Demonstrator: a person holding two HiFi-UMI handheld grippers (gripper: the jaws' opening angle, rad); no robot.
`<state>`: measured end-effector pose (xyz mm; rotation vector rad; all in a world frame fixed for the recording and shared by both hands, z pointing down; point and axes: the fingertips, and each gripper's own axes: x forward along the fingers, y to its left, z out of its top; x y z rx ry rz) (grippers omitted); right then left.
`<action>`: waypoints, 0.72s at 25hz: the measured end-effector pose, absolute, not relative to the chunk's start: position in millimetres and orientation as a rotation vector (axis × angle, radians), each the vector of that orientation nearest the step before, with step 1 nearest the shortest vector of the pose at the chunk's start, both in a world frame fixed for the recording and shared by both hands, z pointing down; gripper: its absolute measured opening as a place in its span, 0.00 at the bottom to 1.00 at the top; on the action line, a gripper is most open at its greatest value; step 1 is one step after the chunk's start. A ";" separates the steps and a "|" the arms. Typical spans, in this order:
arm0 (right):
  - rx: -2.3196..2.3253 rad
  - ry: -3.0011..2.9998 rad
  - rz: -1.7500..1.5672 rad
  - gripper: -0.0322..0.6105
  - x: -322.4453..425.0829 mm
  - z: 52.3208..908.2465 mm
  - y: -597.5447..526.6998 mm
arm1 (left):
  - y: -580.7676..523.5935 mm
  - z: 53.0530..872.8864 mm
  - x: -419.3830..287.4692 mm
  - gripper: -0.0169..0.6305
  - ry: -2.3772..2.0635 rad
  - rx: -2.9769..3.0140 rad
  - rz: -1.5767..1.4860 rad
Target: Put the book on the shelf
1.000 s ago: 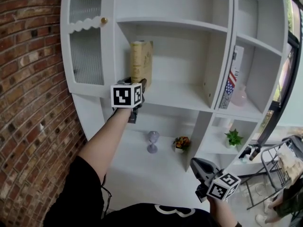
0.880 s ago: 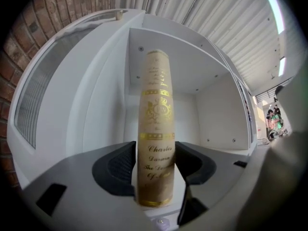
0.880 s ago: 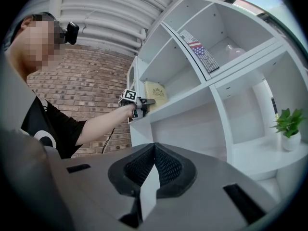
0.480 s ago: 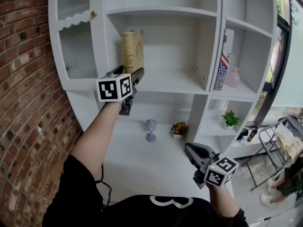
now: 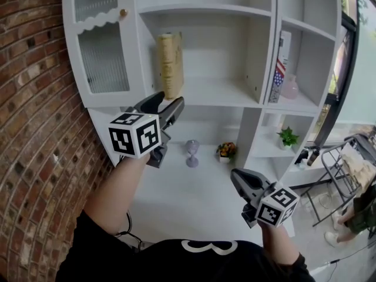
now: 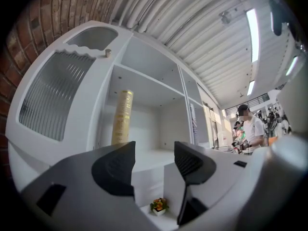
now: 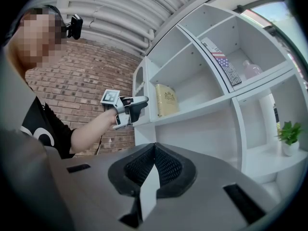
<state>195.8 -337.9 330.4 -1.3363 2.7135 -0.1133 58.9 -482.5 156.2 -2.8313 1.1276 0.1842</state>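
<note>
1. While its jaws are closing, the left gripper [image 6: 154, 150] has nothing between the pads; they stand apart, and only the white cabinet shows through the gap.
2. Held out on a straight arm, this gripper sits in front of the shelf board [image 5: 217, 93], just below its front edge and clear of the book [image 5: 170, 63].
3. Lower and nearer the body, the right gripper [image 7: 154, 150] is clenched. Its ribbed pads meet at the tips and hold nothing.
4. Upright on that board, the tan book with gold print stands at the left end of the wide middle compartment, just beside the compartment's left wall. Neither gripper touches it.
5. Left of the book is a ribbed glass door [image 5: 103, 57] with a small gold knob [image 5: 123, 12] above it.
6. Right of the divider, a book with a flag cover [image 5: 281, 69] stands on end with a pink vase [image 5: 289, 88] beside it.
7. On the level below are a stemmed glass [image 5: 192, 151], a small pot of flowers [image 5: 226, 151] and, further right, a green plant [image 5: 288, 137].
8. Red brick wall [image 5: 35, 128] runs along the cabinet's left side.
9. Far right, a wire rack [image 5: 346, 175] stands on the floor. The left gripper view shows a person in a white shirt [image 6: 250, 129] in the background.
</note>
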 end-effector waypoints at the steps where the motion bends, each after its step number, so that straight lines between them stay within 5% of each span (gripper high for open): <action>1: -1.339 2.701 -0.111 0.07 194.7 327.7 -338.2 | -474.4 160.7 56.0 0.39 1.103 -2.850 0.197; 7: -1.303 2.688 -0.095 0.07 175.8 322.9 -339.8 | -433.5 200.4 46.8 0.17 0.968 -2.963 0.219; 18: -1.205 2.705 -0.185 0.07 130.5 349.3 -353.3 | -393.5 301.4 39.4 0.03 0.877 -3.081 0.166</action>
